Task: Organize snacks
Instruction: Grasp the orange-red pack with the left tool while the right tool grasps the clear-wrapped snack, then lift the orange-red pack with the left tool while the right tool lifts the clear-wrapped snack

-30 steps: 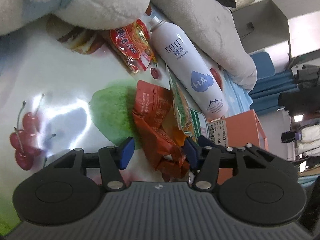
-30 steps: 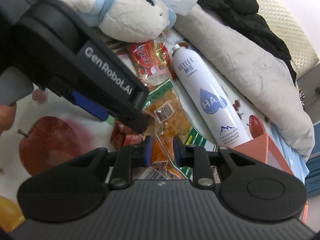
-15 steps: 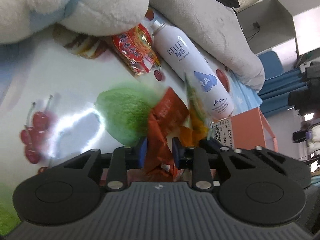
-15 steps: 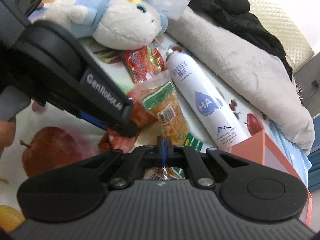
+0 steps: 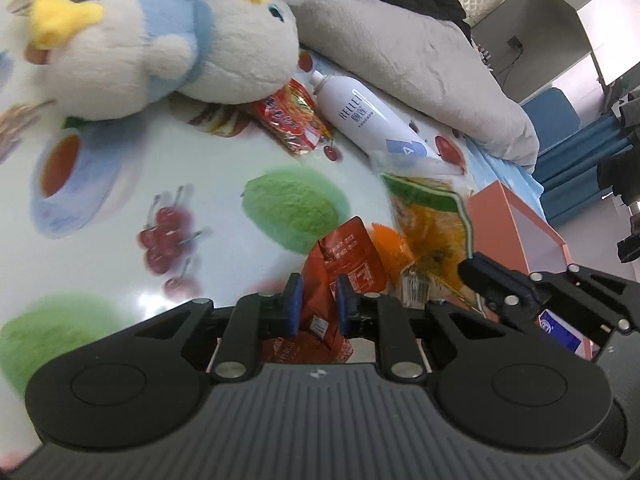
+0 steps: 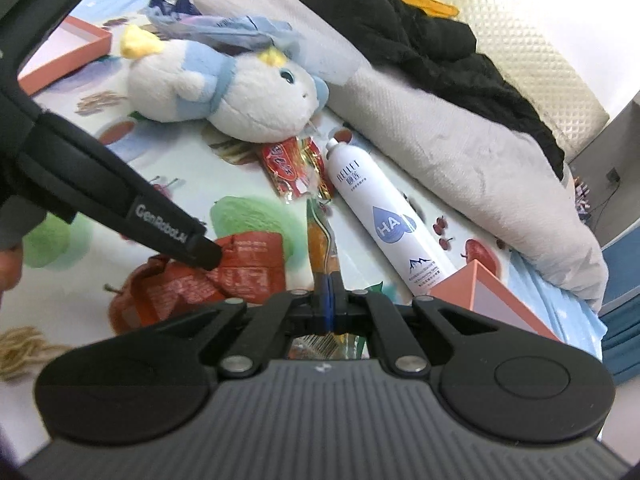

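Left tongs [image 5: 316, 300], angled downward, have just closed on the orange packet [image 5: 344, 268]; right tongs [image 6: 328, 304] pinch the green-topped packet [image 6: 320, 236].

Fruit-printed tablecloth [image 5: 120, 184], orange-red packet [image 5: 344, 264], white-and-blue plush [image 5: 160, 48].

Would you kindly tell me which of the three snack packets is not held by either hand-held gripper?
The red-and-gold packet lying beside the white spray bottle, below the plush toy; the orange-red pouch and green-topped packet are both gripped.

A lived-in home room: beyond the jaws, a plush toy [image 6: 224, 92], rumpled grey blanket [image 6: 460, 156] and fruit-print tablecloth [image 5: 120, 208].
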Action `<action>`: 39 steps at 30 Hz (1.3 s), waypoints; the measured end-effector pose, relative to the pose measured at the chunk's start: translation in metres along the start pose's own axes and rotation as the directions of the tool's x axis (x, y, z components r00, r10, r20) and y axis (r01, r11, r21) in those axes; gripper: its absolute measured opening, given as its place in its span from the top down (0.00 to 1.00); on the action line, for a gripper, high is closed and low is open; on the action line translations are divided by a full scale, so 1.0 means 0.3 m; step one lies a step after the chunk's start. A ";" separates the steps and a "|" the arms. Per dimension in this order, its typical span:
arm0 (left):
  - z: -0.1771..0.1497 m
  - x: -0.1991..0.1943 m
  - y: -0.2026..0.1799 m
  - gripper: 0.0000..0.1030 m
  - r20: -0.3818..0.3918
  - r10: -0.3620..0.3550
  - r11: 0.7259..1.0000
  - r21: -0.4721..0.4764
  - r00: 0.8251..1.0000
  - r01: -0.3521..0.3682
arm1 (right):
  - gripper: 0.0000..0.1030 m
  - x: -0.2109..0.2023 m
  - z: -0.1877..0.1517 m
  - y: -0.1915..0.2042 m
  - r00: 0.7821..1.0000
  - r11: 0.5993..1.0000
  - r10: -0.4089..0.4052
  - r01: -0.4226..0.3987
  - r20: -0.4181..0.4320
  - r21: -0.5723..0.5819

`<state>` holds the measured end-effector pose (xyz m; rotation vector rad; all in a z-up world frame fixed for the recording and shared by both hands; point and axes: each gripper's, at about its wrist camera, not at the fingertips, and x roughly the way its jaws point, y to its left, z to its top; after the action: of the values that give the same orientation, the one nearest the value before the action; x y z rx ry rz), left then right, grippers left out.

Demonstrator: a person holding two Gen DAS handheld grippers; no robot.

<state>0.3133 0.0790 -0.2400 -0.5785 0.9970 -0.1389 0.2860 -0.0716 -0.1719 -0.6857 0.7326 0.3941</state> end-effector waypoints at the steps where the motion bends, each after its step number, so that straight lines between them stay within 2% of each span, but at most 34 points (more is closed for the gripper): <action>1: -0.013 -0.020 0.003 0.80 0.004 0.006 1.000 0.000 1.000 -0.006 | 0.97 -0.020 -0.001 0.006 1.000 1.000 0.002 -0.002 0.004 0.002; 7: -0.092 -0.136 0.041 0.81 0.027 0.046 0.999 -0.002 0.999 -0.046 | 0.97 -0.123 -0.017 0.056 1.000 1.000 0.017 -0.017 0.026 0.004; 15: -0.198 -0.264 0.091 0.81 0.043 0.103 0.995 0.003 0.994 -0.104 | 0.97 -0.221 -0.083 0.162 0.997 0.997 0.074 -0.074 0.011 0.035; 17: -0.220 -0.282 0.107 0.84 0.046 0.120 0.993 0.003 0.992 -0.120 | 0.97 -0.237 -0.100 0.189 0.996 0.995 0.088 -0.088 0.006 0.046; 18: -0.231 -0.290 0.115 0.95 0.045 0.117 0.993 -0.001 0.992 -0.117 | 0.97 -0.243 -0.110 0.202 0.995 0.994 0.098 -0.098 0.003 0.056; 23: -0.274 -0.322 0.140 0.95 0.043 0.139 0.990 0.007 0.989 -0.139 | 0.97 -0.251 -0.162 0.246 0.987 0.976 0.161 -0.157 -0.015 0.150; 30: -0.282 -0.310 0.180 0.94 0.023 0.133 0.991 0.002 0.991 -0.133 | 0.93 -0.197 -0.227 0.178 0.973 0.913 0.232 -0.215 -0.010 0.347; 31: -0.280 -0.307 0.187 0.94 0.024 0.124 0.992 -0.009 0.992 -0.123 | 0.81 -0.184 -0.231 0.164 0.972 0.907 0.234 -0.214 -0.010 0.364; 32: -0.278 -0.304 0.195 0.93 0.020 0.112 0.993 -0.023 0.993 -0.112 | 0.56 -0.175 -0.234 0.152 0.973 0.903 0.231 -0.212 -0.005 0.375; 34: -0.275 -0.298 0.204 0.79 0.015 0.099 0.994 -0.035 0.995 -0.099 | 0.36 -0.163 -0.241 0.132 0.976 0.899 0.219 -0.211 0.025 0.383; 35: -0.273 -0.295 0.204 0.72 0.016 0.097 0.995 -0.031 0.995 -0.096 | 0.35 -0.150 -0.242 0.124 0.975 0.900 0.218 -0.213 0.030 0.380; 37: -0.269 -0.287 0.202 0.50 0.012 0.107 0.994 -0.016 0.994 -0.106 | 0.35 -0.116 -0.246 0.108 0.972 0.896 0.232 -0.222 0.021 0.386; 39: -0.269 -0.277 0.195 0.46 0.004 0.112 0.994 0.013 0.994 -0.112 | 0.34 -0.079 -0.251 0.095 0.968 0.887 0.249 -0.230 0.003 0.400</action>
<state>0.1928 0.1269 -0.2407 -0.5091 1.0217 -0.0448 0.2183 -0.1054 -0.2080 -0.2187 0.9164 0.4380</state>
